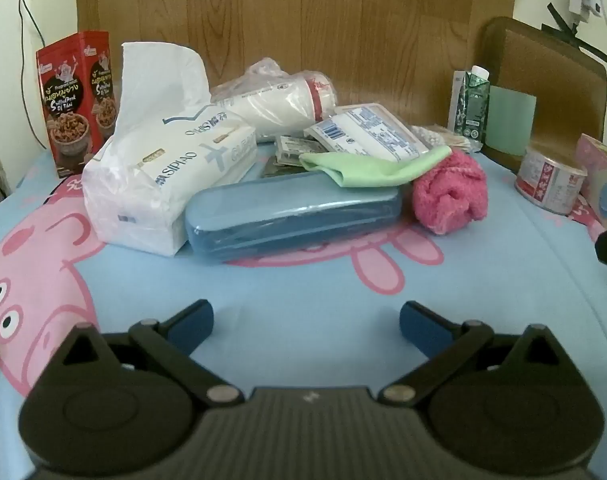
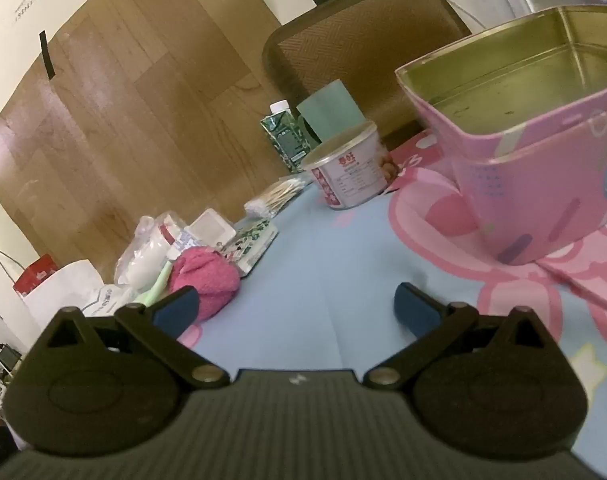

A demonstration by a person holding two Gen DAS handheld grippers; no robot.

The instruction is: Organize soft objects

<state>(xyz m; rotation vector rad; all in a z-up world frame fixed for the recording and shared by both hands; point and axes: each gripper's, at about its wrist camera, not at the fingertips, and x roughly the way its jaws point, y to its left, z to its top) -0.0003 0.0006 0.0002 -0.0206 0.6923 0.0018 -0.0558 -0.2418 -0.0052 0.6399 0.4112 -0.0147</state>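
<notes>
A fluffy pink cloth point(image 1: 449, 194) lies bunched on the blue cartoon sheet, right of a blue plastic case point(image 1: 291, 216). A light green cloth point(image 1: 373, 168) drapes over the case's far end. A white tissue pack point(image 1: 159, 184) sits left of the case. My left gripper point(image 1: 306, 326) hovers open over bare sheet, well short of the pile. In the right wrist view the pink cloth point(image 2: 207, 280) sits just beyond the left finger of my right gripper point(image 2: 297, 310), which is open and holds nothing. An open pink tin point(image 2: 535, 152) stands at the right.
Behind the pile are a bagged white cup point(image 1: 279, 102), a flat white packet point(image 1: 367, 132), a red snack box point(image 1: 77, 100), a green carton point(image 1: 471, 106) and a round can point(image 1: 549, 184). Cotton swabs point(image 2: 277, 196) lie near the can point(image 2: 349, 168). A wooden board point(image 1: 295, 20) backs the bed.
</notes>
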